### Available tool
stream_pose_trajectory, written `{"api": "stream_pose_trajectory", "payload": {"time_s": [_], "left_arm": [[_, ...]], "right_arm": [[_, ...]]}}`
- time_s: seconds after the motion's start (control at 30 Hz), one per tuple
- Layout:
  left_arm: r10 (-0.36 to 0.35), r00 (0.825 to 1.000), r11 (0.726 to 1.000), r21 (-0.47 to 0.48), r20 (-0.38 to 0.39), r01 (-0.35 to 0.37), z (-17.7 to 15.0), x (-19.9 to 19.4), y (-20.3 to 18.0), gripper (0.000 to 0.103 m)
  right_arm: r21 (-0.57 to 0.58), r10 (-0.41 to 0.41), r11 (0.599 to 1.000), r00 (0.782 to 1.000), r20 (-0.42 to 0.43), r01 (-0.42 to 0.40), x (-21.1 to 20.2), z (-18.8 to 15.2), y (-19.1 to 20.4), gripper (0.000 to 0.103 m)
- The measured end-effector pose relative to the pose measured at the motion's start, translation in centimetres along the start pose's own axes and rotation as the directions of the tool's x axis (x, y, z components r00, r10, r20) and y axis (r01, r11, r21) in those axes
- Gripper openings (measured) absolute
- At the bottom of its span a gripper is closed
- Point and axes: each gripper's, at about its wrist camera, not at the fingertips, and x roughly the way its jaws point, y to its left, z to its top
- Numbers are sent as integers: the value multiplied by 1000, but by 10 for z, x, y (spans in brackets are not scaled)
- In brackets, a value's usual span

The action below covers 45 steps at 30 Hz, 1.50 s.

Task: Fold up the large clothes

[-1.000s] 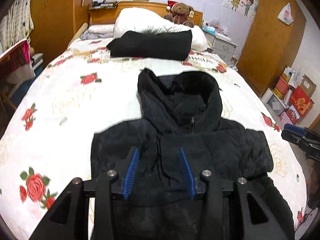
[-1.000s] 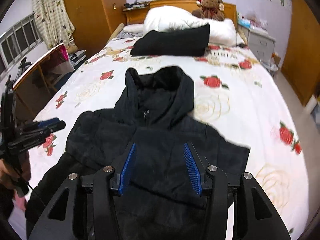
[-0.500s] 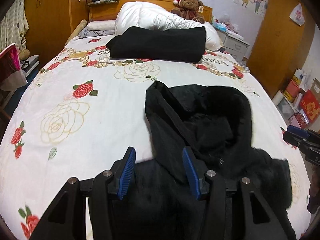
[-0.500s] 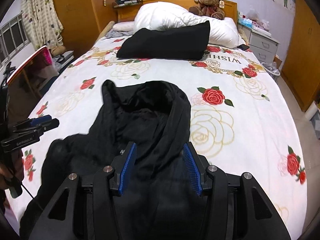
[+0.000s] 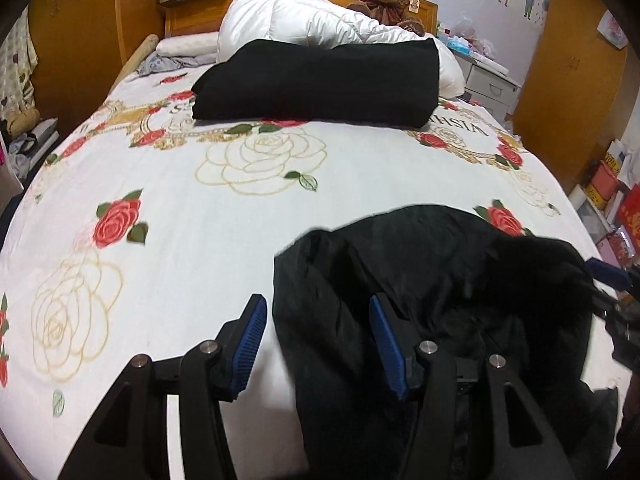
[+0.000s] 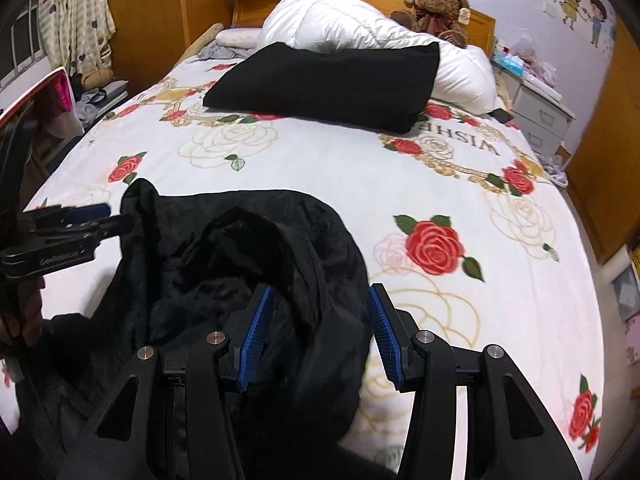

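Over the black jacket [image 5: 432, 280] hood, left gripper [image 5: 316, 340] spread wide, gripping nothing. Right gripper [image 6: 318, 328] likewise agape, straddling the hood's right edge.

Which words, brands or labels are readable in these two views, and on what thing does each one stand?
"WISH", printed upside down on the bedspread; further letters hidden by the black bundle.
"GeeRobot.AI", roughly, small white print on the left tool.
Bear's tag, red boxes: too small to read.

Left hand-held gripper [image 5: 316, 344]: black frame; ribbed blue pads [image 5: 250, 338]; silver screws; right hand-held gripper [image 6: 320, 334] identical.
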Motion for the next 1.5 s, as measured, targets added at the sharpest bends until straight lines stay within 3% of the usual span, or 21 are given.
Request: {"api": "stream_pose_trajectory", "payload": {"time_s": [0.07,0.1,0.13,0.23,0.47,0.73,0.93,1.13,1.27,1.4,1.43,1.5], "left_arm": [[13,1000,1000,14,-2,-13,3,10,0,53],[13,1000,1000,19,1,-13,3,13,-1,37],[11,1000,1000,23,0,-11,3,15,-2,18],[8,1000,999,36,9,-8,1,11,-4,7],[-20,997,1000,-6,80,21,-7,-40,12,4],[-74,981,997,-25,180,80,-35,-137,18,4],[-108,972,994,-2,207,111,-102,-199,12,4],[-112,988,993,-20,106,115,-182,-212,12,4],[-116,993,990,-80,7,117,-215,-206,20,5],[-117,993,987,-110,-27,113,-232,-218,30,6],[-122,992,986,-118,-26,118,-235,-224,34,6],[-130,991,983,-133,-19,127,-239,-236,39,13]], "right_arm": [[-12,0,1000,1000,-9,0,10,1,4,45],[-17,1,1000,1000,-11,-1,13,1,7,25],[-25,-8,1000,1000,-15,8,16,1,10,17],[-34,-12,999,1000,-4,12,13,-1,14,12],[-2,-6,1000,999,35,7,-26,-6,5,9],[20,26,999,993,114,-29,-116,-39,6,8],[14,63,998,991,118,-66,-170,-101,23,8],[61,107,992,994,17,-108,-175,-166,36,9],[63,112,992,992,-65,-108,-166,-188,36,12],[75,135,989,983,-123,-126,-168,-199,32,22],[80,149,987,981,-121,-140,-173,-201,30,27],[91,162,984,980,-112,-152,-183,-206,26,60]]}}
